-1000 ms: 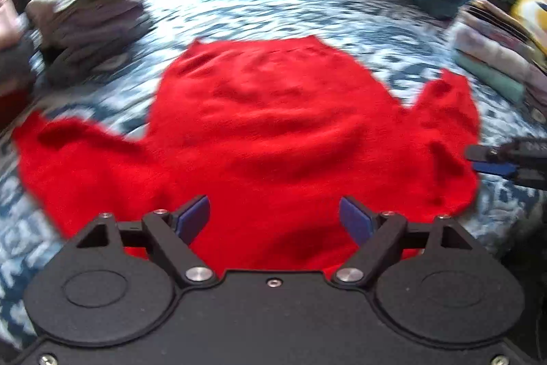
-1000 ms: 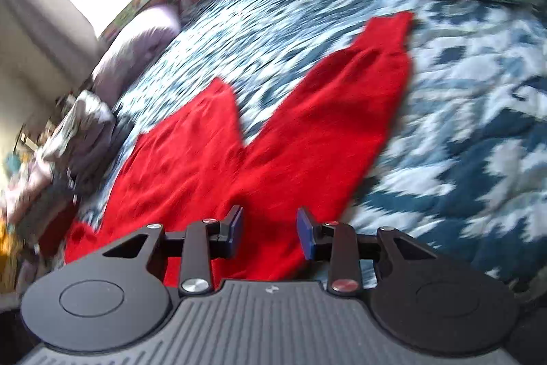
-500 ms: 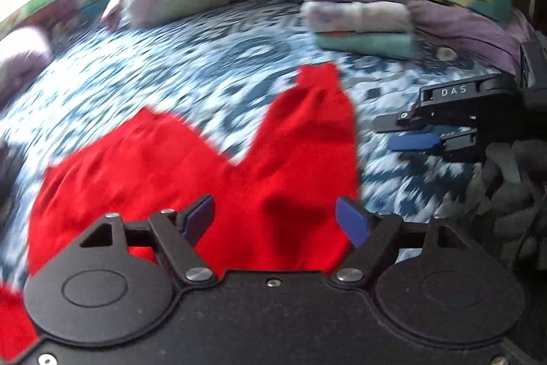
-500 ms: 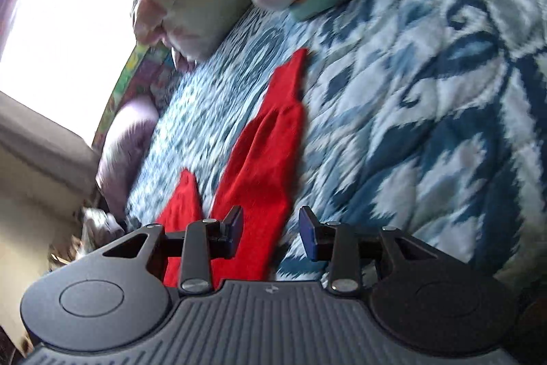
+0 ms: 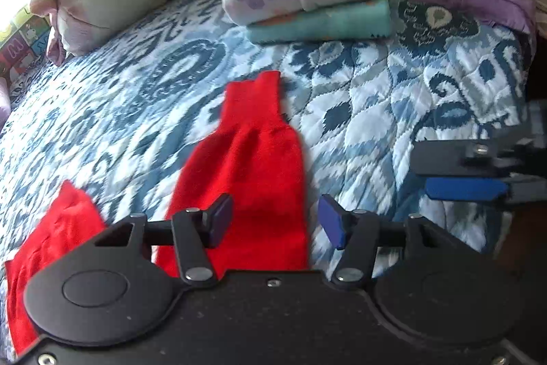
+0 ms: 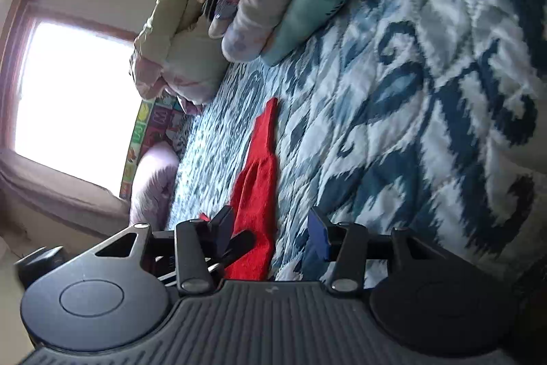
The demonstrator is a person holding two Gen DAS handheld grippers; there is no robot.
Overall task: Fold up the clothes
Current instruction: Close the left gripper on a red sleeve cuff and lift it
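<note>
Sweater [image 5: 246, 173] lies flat on the quilt [image 5: 376, 112], and you've swung from its body to the sleeve a second ago. Your left gripper [image 5: 275, 221] and right gripper [image 6: 270, 230] both hover spread, holding nothing, so that sleeve looks next to fold.
</note>
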